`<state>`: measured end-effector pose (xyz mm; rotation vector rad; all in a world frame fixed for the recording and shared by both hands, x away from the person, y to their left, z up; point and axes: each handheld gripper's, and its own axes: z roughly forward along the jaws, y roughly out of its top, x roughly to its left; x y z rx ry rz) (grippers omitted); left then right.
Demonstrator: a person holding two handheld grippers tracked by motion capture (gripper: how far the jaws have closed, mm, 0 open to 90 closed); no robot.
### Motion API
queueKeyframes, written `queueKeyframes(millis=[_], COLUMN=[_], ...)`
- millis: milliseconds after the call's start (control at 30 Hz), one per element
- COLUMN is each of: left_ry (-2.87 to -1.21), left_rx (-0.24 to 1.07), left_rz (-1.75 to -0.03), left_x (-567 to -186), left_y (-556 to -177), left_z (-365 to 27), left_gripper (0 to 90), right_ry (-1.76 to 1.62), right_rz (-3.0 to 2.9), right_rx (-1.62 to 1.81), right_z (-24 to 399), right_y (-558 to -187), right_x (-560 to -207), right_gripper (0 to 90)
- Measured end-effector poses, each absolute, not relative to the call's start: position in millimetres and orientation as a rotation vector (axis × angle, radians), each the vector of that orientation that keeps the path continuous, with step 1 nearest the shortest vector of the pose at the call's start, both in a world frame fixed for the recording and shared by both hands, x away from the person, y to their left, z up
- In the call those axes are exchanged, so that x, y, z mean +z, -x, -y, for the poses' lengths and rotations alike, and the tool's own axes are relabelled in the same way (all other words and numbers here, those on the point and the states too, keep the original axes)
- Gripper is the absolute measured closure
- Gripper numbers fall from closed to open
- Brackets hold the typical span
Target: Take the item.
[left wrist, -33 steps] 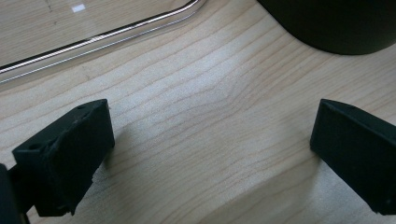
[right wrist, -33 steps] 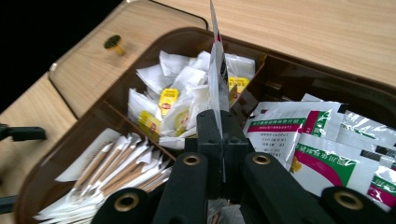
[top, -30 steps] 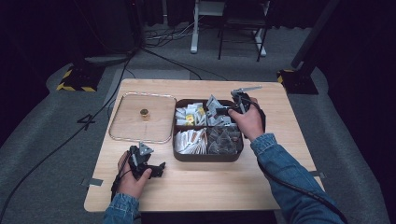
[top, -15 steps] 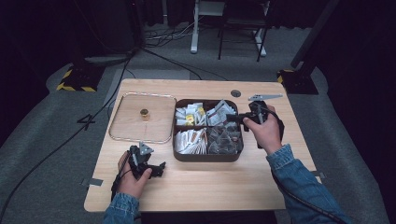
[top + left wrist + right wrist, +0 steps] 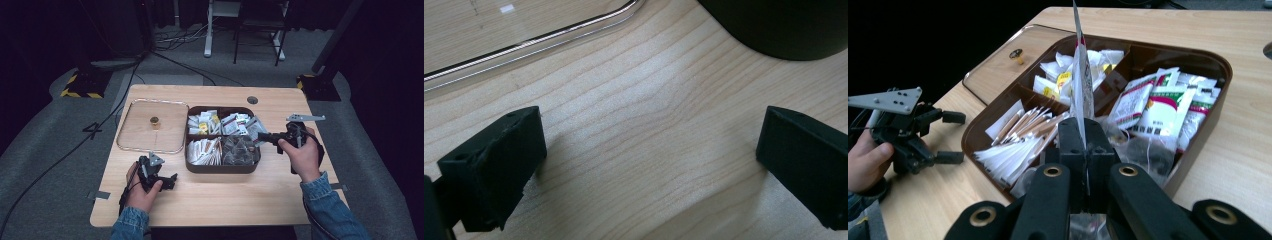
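**benchwatcher:** So the right tool [image 5: 1082, 150] has its jaws pinched fully together on a thin flat sachet [image 5: 1081, 75], held by the bottom edge so it sticks straight up like a little sail. It sits over the near right rim of the brown divided box [image 5: 222, 169]. From the high view the right tool [image 5: 265, 136] is just beside the box's right wall.

**tea_drawer_guy:** That grip looks sketchy to me. Only a sliver of the sachet is between the pads, so I'd guess a quick swing could let it slide out or fold over. If it drops there it lands back on the clear pyramid bags [image 5: 1143, 150] or on the bench [image 5: 210, 200], hard to say which.

**benchwatcher:** Yeah, and it's floppy stuff. White paper or foil, with some red and green print as far as I can tell, seen edge-on so I can't read it. Probably weighs nothing, so it'll flap.

**tea_drawer_guy:** What about the other hand?

**benchwatcher:** The left tool [image 5: 160, 176] is resting on the bench near the front left corner of the box, jaws wide apart, nothing in them. Clear lid [image 5: 150, 127] with its little knob lies flat to the left of the box. The only other risk I see is the right tool clipping the box rim and nudging the whole thing.
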<state>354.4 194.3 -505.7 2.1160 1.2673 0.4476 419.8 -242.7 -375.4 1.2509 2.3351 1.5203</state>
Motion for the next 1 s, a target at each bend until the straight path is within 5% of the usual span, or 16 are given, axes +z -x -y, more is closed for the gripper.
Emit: queueKeyframes(millis=[1000], left_ry=[-2.116], left_rx=[0.448], left_rz=[-1.268], left_x=[-505.7], left_y=[-354.4], left_z=[-194.3], left_gripper=[0.1], right_ry=[-1.423], right_rz=[-2.317], right_rx=[1.299], right_z=[286.8], right_y=[-406.4], right_x=[-404.9], right_gripper=[89.8])
